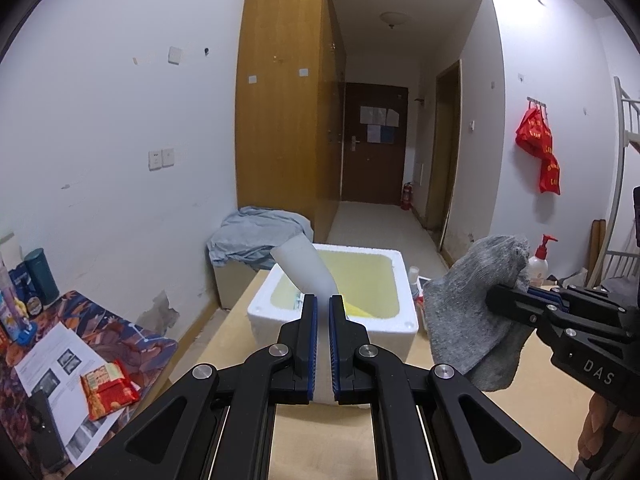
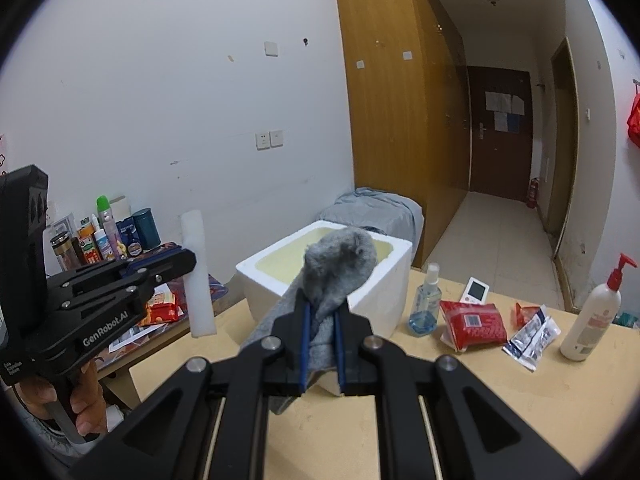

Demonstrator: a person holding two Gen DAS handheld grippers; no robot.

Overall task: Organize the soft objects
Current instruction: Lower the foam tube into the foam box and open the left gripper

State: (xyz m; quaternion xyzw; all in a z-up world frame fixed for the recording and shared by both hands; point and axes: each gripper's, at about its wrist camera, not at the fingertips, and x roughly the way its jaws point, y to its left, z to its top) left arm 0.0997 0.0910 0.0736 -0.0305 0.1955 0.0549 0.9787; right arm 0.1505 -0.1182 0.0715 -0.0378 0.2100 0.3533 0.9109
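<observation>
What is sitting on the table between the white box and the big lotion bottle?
In the right wrist view, between the white box and the lotion bottle sit a blue spray bottle, a red packet, a small white gadget and a clear wrapper.

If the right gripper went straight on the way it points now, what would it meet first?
Most likely the white foam box. The right gripper, shut on the grey sock, points slightly down toward the box's open top, so the sock would probably reach its rim or inside first. Depth is unclear.
</observation>
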